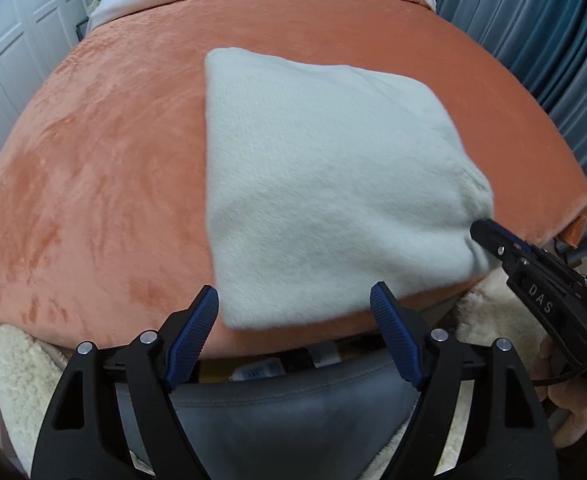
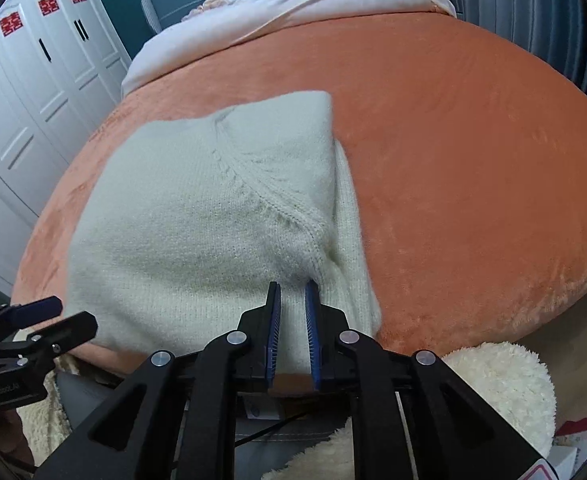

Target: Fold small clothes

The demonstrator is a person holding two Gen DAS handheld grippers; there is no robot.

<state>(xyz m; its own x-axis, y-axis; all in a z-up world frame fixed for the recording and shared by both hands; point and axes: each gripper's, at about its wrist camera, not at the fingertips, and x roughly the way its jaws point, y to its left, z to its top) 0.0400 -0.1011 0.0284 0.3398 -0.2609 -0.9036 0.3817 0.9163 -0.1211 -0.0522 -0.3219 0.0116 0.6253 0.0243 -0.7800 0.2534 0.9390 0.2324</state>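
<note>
The sweater, a cream knit, lies folded on the orange blanket that covers the bed, near the blanket's front edge. In the right wrist view its top layer shows a raised cable seam that runs on a slant from the upper middle down toward the near right corner, and a second layer of the same knit sticks out along the right side from under the top one. In the left wrist view the sweater reads as a plain pale four-sided shape, its near corner reaching almost to the blanket's front edge.

The right gripper is clamped on the sweater's near right edge: its blue pads stand close together with knit pinched between them. The left wrist view shows the same right gripper coming in from the right, its tip closed into the sweater's right corner, where the fabric bunches toward it.

The left gripper hangs with its jaws wide apart above the sweater's near corner; its blue pads hold nothing, and whether they touch the fabric cannot be told. In the right wrist view the left gripper sits at the lower left, just beside the sweater's near left edge.

Behind the blanket lies a white duvet, with white wardrobe doors at left and a grey curtain at right. Cream fleece shows below the bed's edge
</note>
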